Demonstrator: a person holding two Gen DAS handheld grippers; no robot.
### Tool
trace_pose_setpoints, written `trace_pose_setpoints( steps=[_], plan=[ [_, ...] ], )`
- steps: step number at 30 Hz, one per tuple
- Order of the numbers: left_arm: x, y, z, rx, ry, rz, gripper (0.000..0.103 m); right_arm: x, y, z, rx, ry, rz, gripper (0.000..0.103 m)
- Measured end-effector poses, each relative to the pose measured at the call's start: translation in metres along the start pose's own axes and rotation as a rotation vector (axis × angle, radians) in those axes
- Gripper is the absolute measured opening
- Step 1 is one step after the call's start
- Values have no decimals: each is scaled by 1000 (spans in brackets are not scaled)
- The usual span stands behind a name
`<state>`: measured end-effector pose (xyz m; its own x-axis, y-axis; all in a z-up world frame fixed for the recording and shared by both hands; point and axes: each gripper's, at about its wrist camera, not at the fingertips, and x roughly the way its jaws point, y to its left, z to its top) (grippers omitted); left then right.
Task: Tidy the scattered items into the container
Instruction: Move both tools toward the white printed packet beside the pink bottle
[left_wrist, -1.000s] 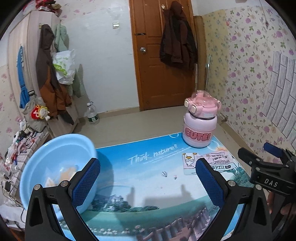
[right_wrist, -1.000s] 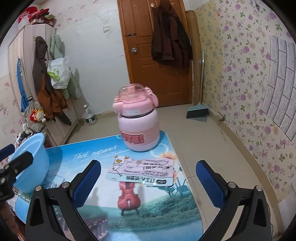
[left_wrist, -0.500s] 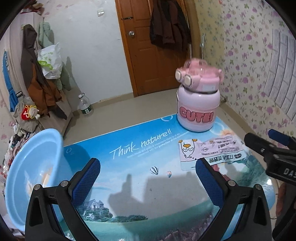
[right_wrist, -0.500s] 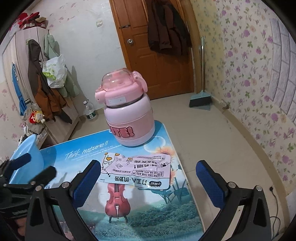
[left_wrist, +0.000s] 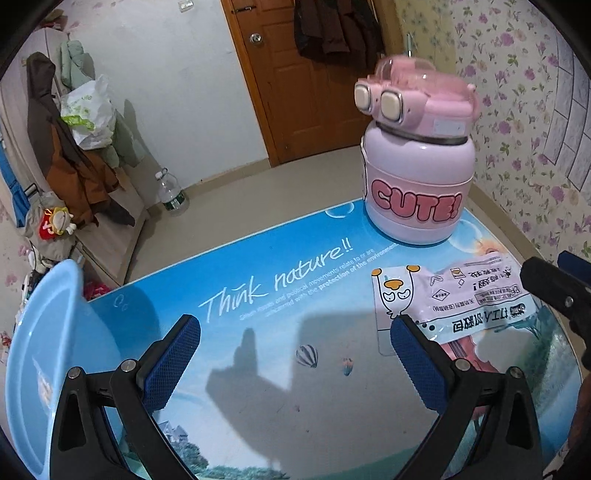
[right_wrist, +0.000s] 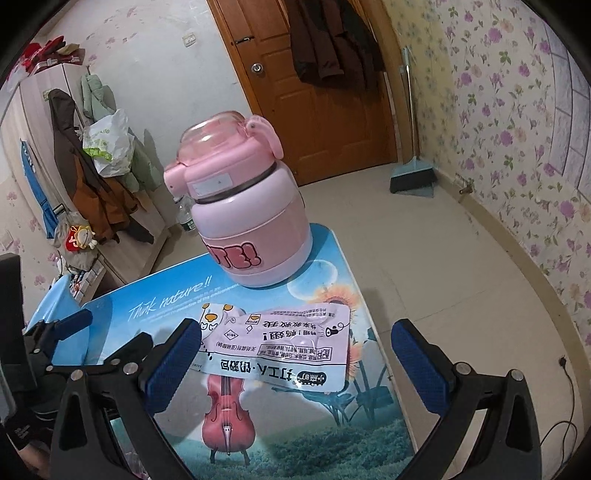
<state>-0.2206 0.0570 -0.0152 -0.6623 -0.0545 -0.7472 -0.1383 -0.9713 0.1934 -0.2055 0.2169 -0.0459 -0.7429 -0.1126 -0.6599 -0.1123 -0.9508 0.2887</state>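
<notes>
while both grippers hang wide open, empty, right gripper (right_wrist: 295, 360) lining up flat white printed snack packet (right_wrist: 275, 347); next: close, carry to light blue plastic basin (left_wrist: 33, 354).

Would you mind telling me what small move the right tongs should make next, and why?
Probably lower the right tongs onto the snack packet and close. They are open, with the packet lying flat on the mat between their fingers, nearer than the pink bottle. The blue basin waits at the left edge.
</notes>
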Motion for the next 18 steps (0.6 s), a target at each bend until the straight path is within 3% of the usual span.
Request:
trace_pose_setpoints(
  steps=[18],
  plan=[
    [36,-15,-1,51,88,0,103,24,-6,-8,58,58,67,103]
  ],
)
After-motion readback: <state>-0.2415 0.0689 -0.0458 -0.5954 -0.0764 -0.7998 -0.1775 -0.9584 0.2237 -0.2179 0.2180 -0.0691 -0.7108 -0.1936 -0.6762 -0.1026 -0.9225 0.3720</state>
